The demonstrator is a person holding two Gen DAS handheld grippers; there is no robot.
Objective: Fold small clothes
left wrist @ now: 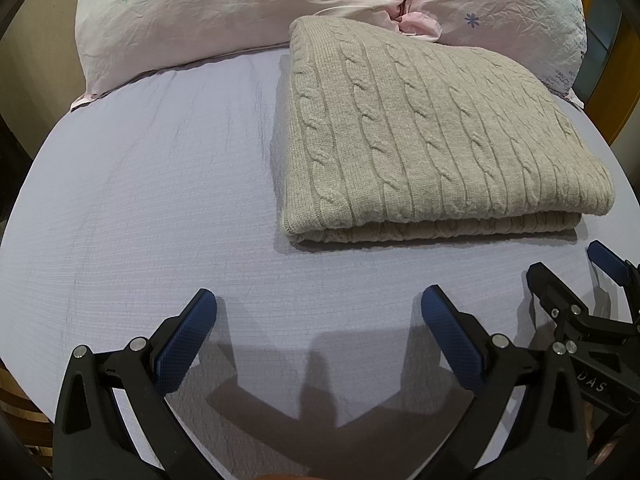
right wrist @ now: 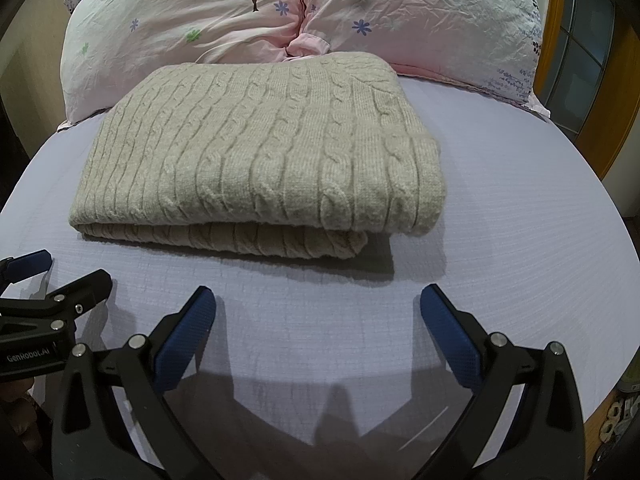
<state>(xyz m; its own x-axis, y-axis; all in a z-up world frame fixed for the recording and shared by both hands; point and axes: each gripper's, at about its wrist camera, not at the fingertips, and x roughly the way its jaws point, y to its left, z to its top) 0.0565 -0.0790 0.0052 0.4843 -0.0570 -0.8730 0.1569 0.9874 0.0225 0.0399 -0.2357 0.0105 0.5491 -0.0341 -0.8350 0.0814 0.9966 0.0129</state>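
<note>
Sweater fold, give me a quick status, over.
Left gripper open, right gripper open, both empty above the sheet. Beige cable-knit sweater lies folded, far edge against the pillows. Nothing in the way.

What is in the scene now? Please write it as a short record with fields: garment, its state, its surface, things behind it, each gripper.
garment: beige cable-knit sweater
state: folded into a flat rectangle, layers stacked, nothing touching it
surface: lavender bed sheet
behind: two pink floral pillows, side by side, the sweater's far edge reaching them
left gripper: open, empty, over the sheet near the sweater's front edge
right gripper: open, empty, over the sheet in front of the sweater
</note>
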